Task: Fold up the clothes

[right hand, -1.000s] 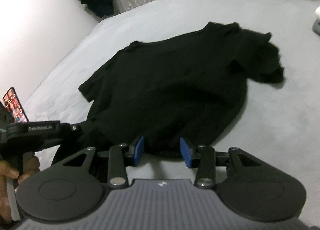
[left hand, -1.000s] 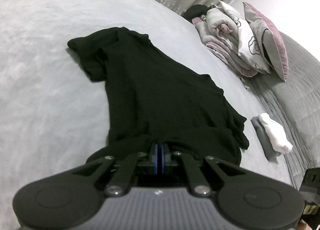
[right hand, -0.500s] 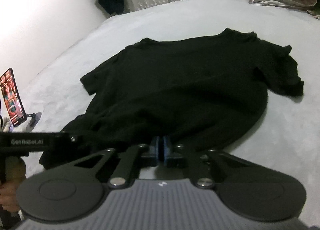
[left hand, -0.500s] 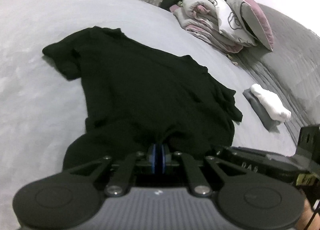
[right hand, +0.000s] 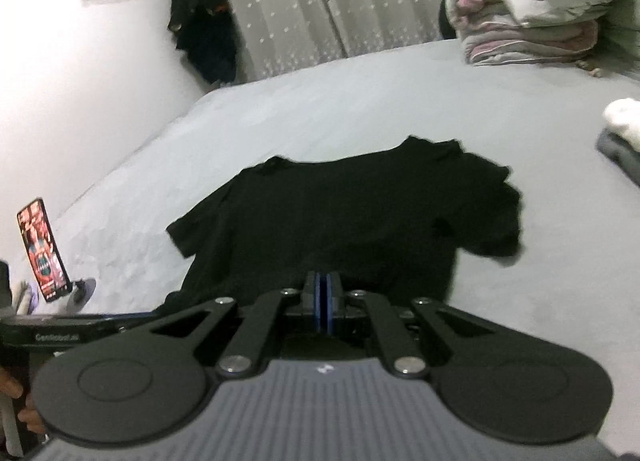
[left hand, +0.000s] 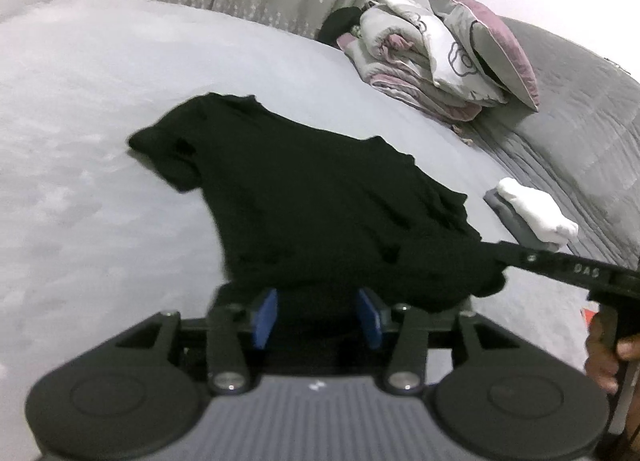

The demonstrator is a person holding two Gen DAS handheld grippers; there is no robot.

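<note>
We see the black short-sleeved cotton T-shirt [left hand: 320, 197] on the grey bed [left hand: 80, 101]. Left gripper [left hand: 318, 319] opening, hem between its pads; right gripper [right hand: 323, 301] pinches the hem. Only the right view shows the propped phone [right hand: 42, 251].

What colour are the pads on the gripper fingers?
Blue. The left gripper's open pads show it best, in the left wrist view.
</note>
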